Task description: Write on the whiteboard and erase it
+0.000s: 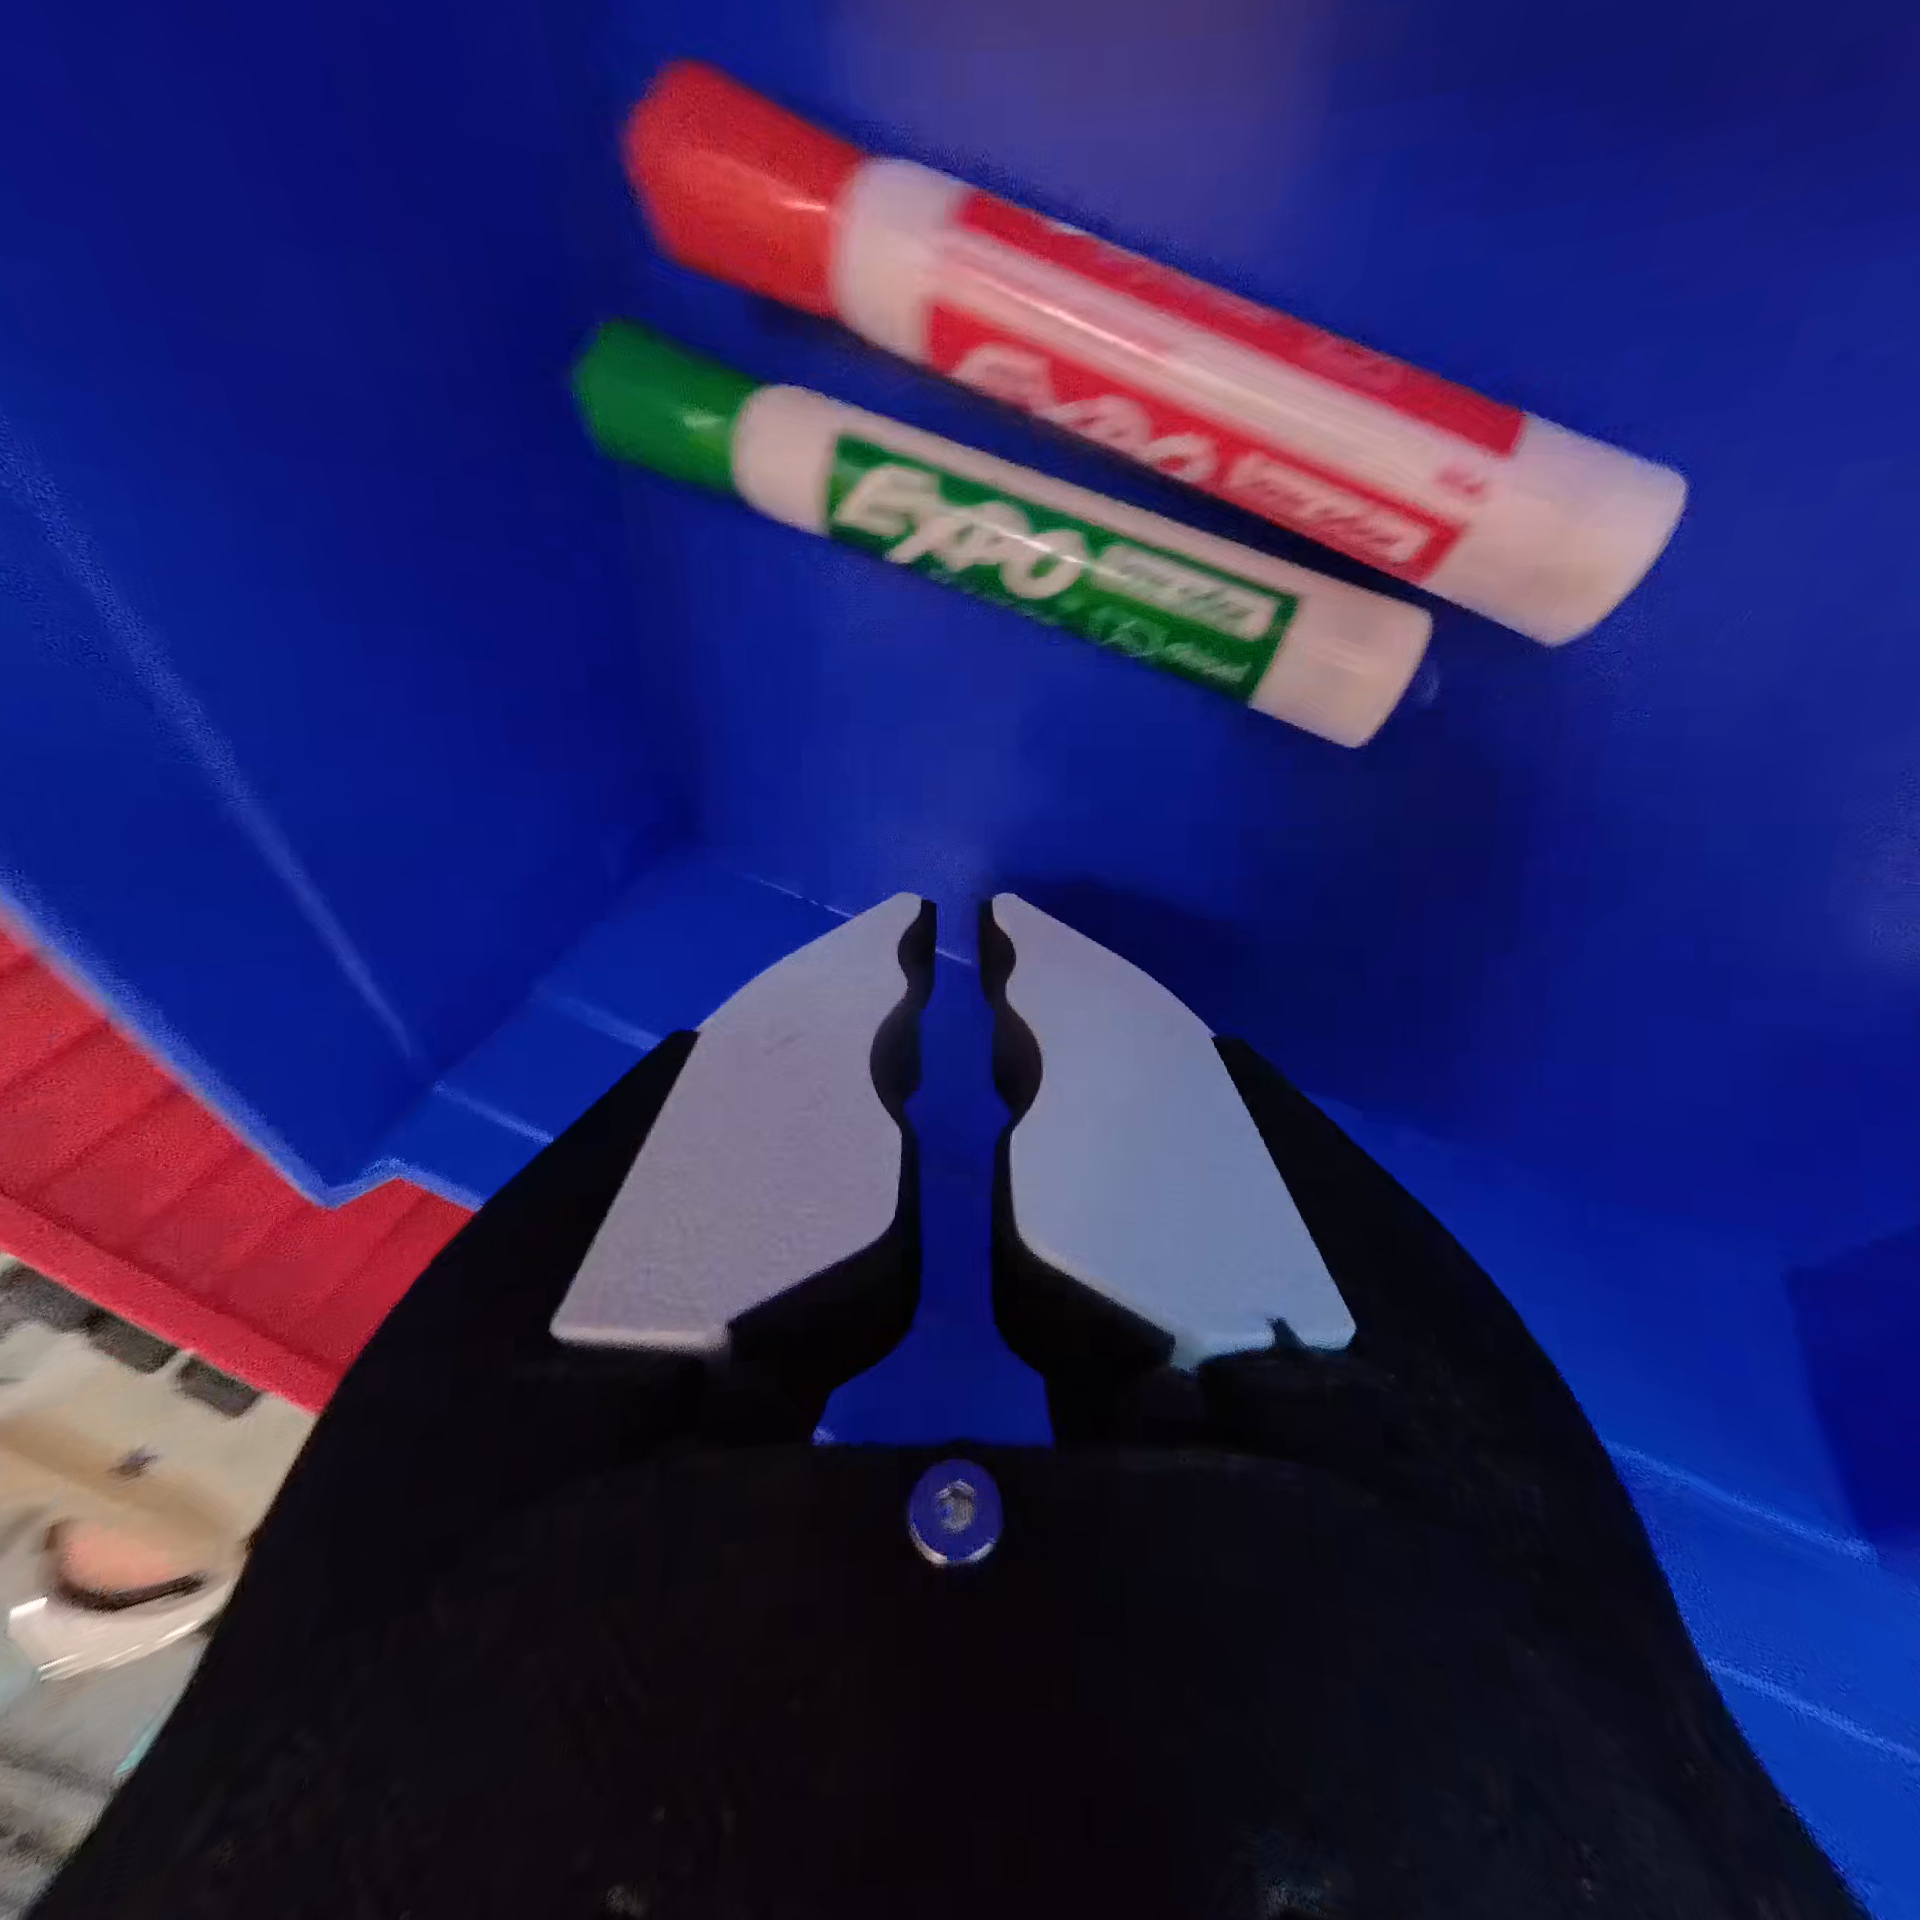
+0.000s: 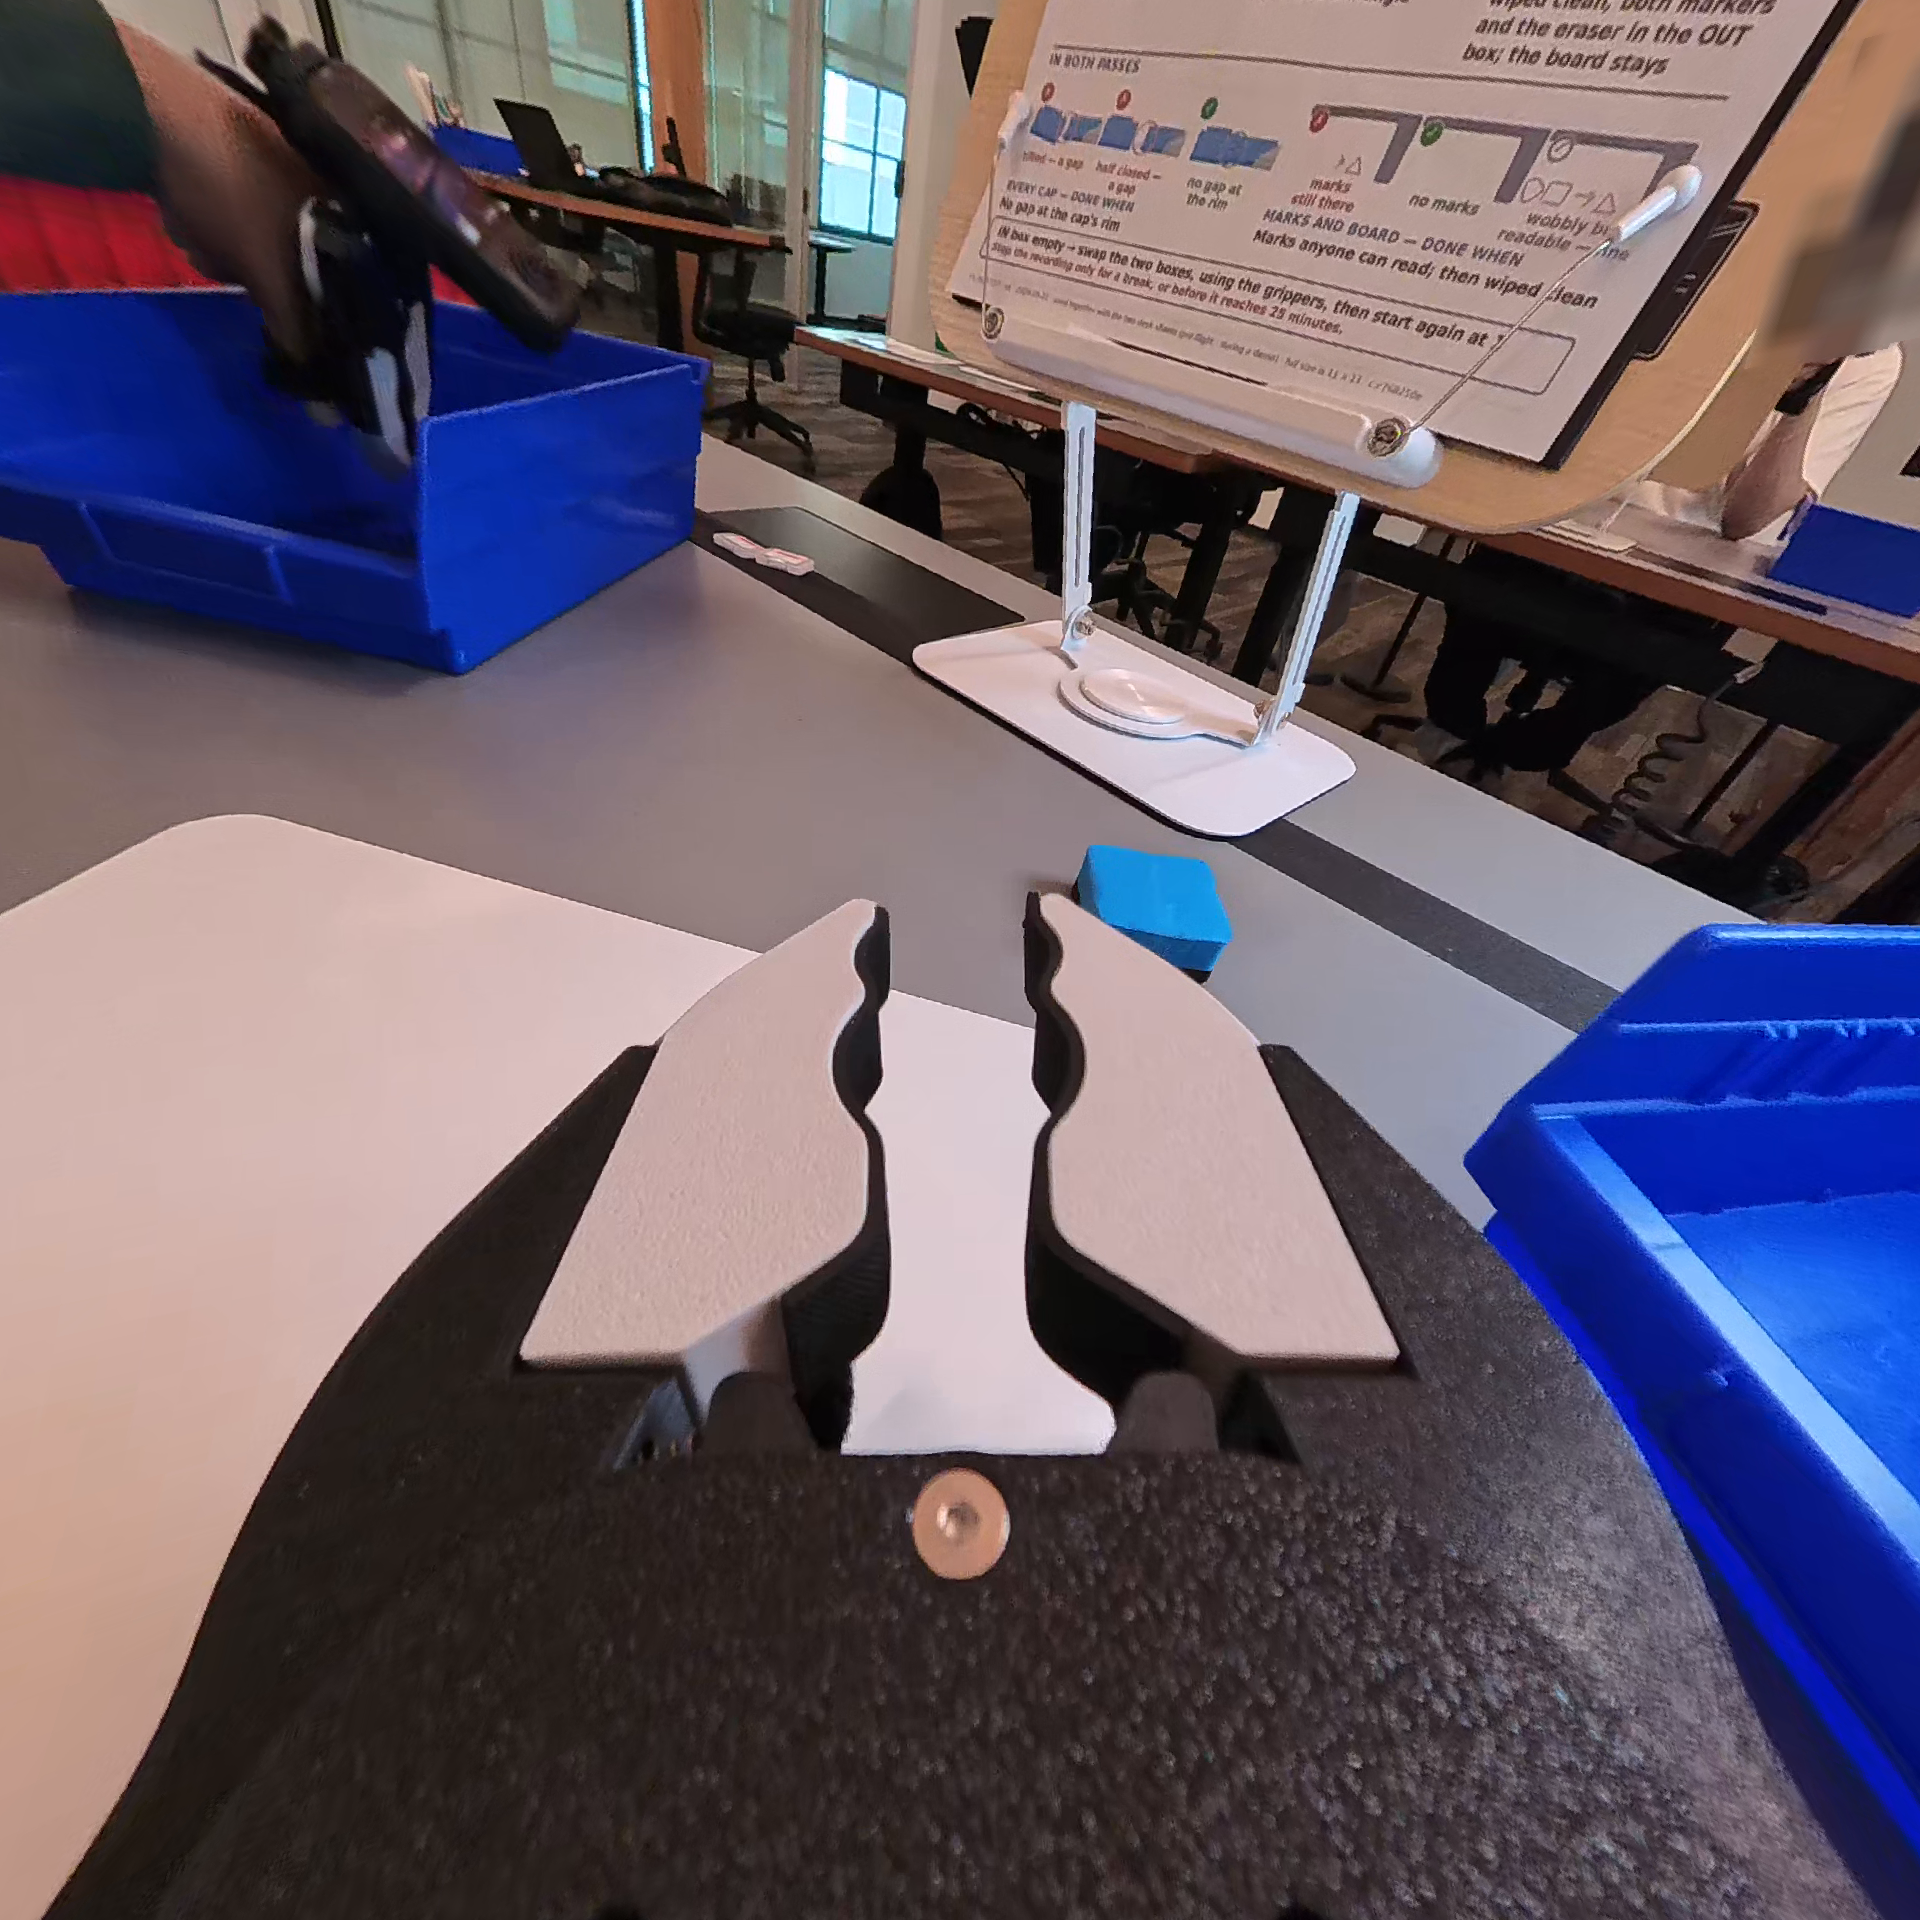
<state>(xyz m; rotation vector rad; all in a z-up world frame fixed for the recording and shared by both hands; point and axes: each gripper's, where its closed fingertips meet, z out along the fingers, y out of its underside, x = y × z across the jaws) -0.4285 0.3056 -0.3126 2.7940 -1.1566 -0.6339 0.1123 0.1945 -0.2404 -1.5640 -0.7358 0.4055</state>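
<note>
In the left wrist view a red-capped marker [image 1: 1143, 343] and a green-capped marker [image 1: 997, 530] lie side by side on the floor of a blue bin [image 1: 260, 623]. My left gripper [image 1: 958, 914] points into this bin, short of the green marker, with its jaws nearly together and nothing between them. In the right wrist view my right gripper [image 2: 956, 935] hovers open and empty over a blank whiteboard [image 2: 312, 1039]. A blue eraser [image 2: 1153, 914] lies on the table just beyond its right fingertip. The left gripper [image 2: 364, 312] shows far left, reaching into the blue bin [image 2: 540, 520].
A second blue bin [image 2: 1714, 1247] stands at the right edge, close to my right gripper. A white stand [image 2: 1143, 727] holding an instruction sheet stands behind the eraser. A red bin [image 1: 125, 1143] sits beside the left blue bin. Desks, chairs and a person are farther back. Across from one pair of fingers to the other is roughly 55 centimetres.
</note>
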